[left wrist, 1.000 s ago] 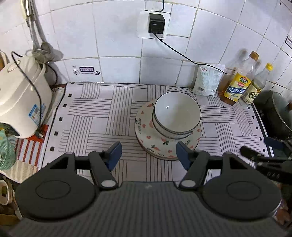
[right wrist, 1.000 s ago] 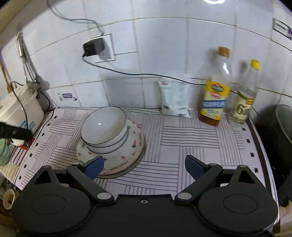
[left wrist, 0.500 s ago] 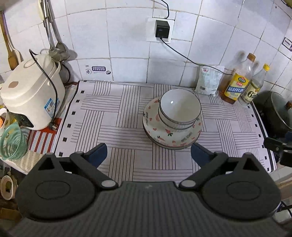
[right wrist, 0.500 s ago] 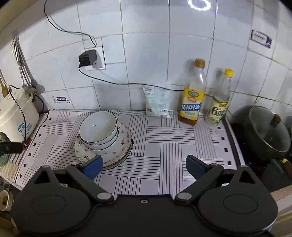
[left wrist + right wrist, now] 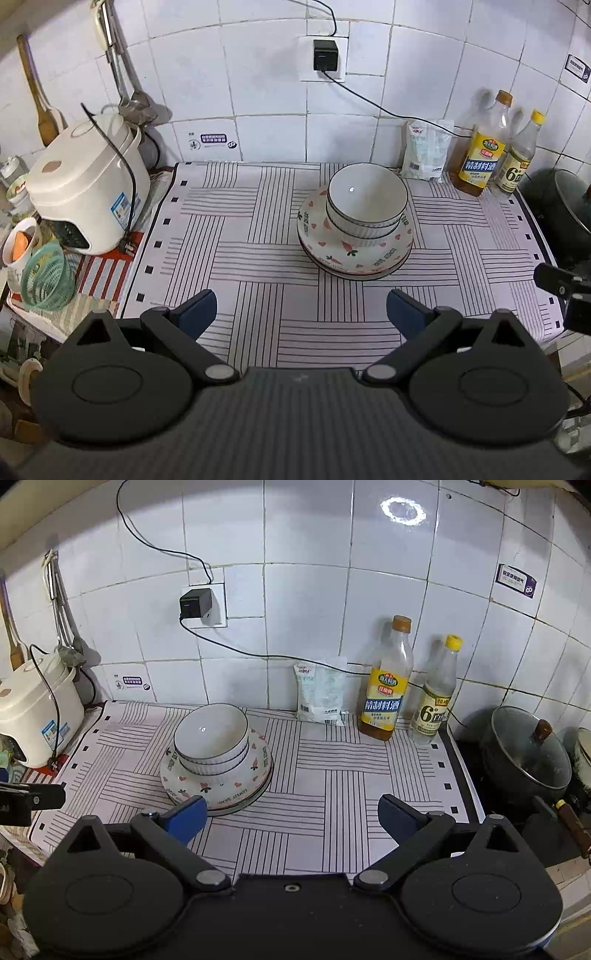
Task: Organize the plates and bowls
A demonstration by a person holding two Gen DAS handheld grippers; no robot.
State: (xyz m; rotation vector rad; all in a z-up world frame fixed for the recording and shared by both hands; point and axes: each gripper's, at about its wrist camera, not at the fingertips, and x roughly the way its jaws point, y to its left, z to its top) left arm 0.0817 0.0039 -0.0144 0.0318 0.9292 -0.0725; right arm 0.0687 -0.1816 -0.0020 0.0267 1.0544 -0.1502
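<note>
Two white ribbed bowls (image 5: 365,199) sit nested on a stack of strawberry-patterned plates (image 5: 354,258) on the striped mat (image 5: 236,251). My left gripper (image 5: 301,306) hangs open above the mat's near side, short of the stack, with nothing between its fingers. In the right wrist view the bowls (image 5: 210,734) and plates (image 5: 225,788) lie ahead to the left. My right gripper (image 5: 291,816) is open and empty, its left fingertip (image 5: 186,818) in front of the plates' near rim. Each gripper shows at the edge of the other's view.
A white rice cooker (image 5: 85,184) and a green basket (image 5: 48,277) stand at the left. Against the tiled wall are a white bag (image 5: 321,692) and two bottles (image 5: 388,686). A lidded dark pot (image 5: 524,753) sits right of the mat. A black cable (image 5: 258,653) runs along the wall.
The left jaws have spread wider. Both grippers have drawn back and risen from the stack, which now looks smaller and farther off. Bowls and plates have not moved.
</note>
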